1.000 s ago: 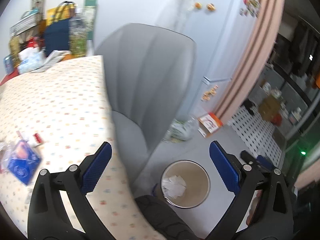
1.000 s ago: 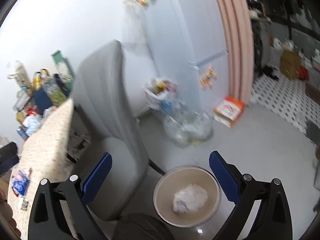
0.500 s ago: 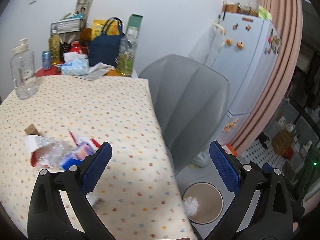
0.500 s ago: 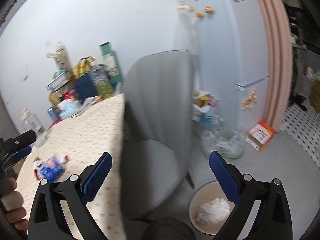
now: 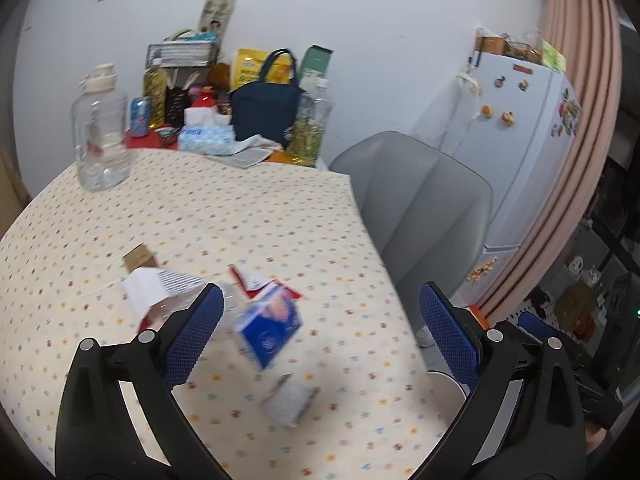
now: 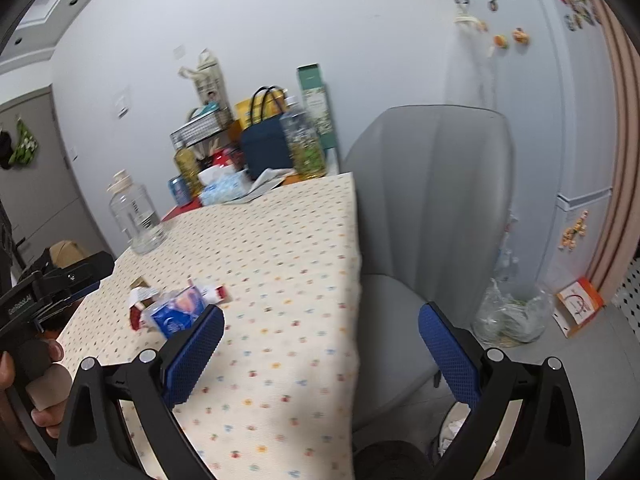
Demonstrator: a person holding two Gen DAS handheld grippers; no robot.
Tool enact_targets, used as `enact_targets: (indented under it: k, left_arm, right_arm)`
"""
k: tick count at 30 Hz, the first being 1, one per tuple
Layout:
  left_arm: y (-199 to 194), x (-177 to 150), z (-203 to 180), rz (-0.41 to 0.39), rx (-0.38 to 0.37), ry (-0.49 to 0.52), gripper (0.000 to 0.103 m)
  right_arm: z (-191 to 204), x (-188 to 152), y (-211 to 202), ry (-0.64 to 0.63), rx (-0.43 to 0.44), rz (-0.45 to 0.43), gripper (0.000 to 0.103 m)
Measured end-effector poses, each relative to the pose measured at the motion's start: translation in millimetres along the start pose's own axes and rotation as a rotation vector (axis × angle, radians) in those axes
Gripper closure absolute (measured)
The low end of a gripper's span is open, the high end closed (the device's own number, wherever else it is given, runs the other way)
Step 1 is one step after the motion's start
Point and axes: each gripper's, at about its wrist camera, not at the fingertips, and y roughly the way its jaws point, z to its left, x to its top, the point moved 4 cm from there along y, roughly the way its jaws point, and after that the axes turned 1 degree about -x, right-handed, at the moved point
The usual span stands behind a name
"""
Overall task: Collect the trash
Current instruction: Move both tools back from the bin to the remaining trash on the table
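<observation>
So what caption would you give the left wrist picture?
Open left gripper over a dotted table, facing a blue packet and other wrappers.

Blue packet (image 5: 267,326) motion-blurred in left wrist view, print unreadable. Crumpled white piece (image 5: 289,400) near table (image 5: 240,216) edge too smeared to identify. Left pad of left tongs (image 5: 318,334) covers part of the clear wrapper (image 5: 176,300). Trash bin (image 5: 446,384) mostly hidden behind table edge and right pad; in right wrist view only a sliver of bin (image 6: 454,432) shows behind right tongs (image 6: 320,350). Hand (image 6: 38,396) on the left tool cut by frame edge. Fridge magnets (image 5: 496,112) too small to read.
</observation>
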Motion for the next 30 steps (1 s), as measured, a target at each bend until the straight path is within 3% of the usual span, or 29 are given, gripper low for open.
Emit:
enact_targets:
  k: [18,30]
  left_arm:
    - [-1.7,-9.8,111.5,0.013,0.086,-0.197,0.006]
    - [33.5,-26.1,141.4,0.088,0.122,-0.2,0.013]
  right_arm:
    - [82.9,-5.3,48.0,-0.153,0.101,0.095,0.008]
    - [122.6,-16.9,86.8,-0.238,0.154,0.193,0.008]
